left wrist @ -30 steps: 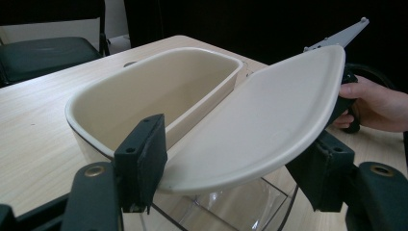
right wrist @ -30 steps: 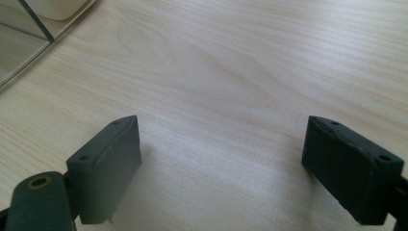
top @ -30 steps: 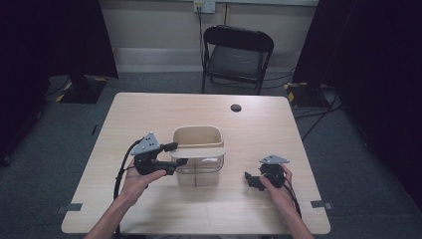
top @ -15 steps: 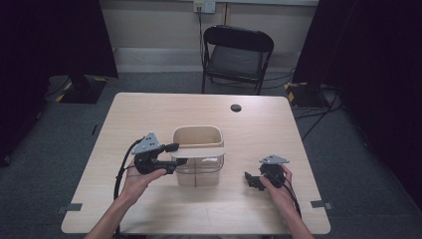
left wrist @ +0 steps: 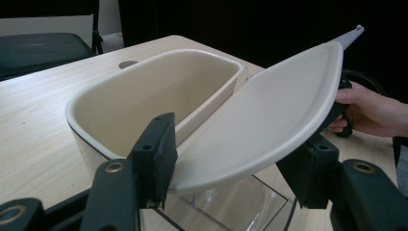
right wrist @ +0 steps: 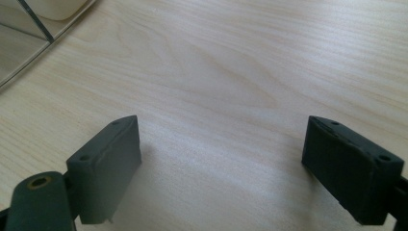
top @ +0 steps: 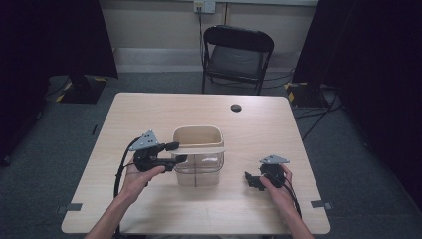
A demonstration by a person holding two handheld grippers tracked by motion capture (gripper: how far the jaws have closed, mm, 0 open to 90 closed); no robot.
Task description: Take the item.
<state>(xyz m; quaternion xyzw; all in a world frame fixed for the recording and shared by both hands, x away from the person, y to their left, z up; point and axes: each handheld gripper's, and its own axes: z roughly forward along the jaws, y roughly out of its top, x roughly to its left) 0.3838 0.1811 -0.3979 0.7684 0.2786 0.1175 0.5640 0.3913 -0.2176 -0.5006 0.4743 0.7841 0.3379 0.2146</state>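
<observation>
One cream plastic bin with a clear lower body [top: 198,159] is seen near the middle of the pale wooden table [top: 149,107], rounded at the corners, its top open and hollow. One cream half-lid [left wrist: 269,110] is tilted up over the near half of the bin. The left gripper [top: 175,152] has just been closing, and the lid's edge is caught between its jaws; whether the pads press it cannot be told. The right gripper [top: 250,179], one of two, is held wide open over bare wood, well apart from the bin. One black folding chair [top: 238,52] is counted behind the table.
</observation>
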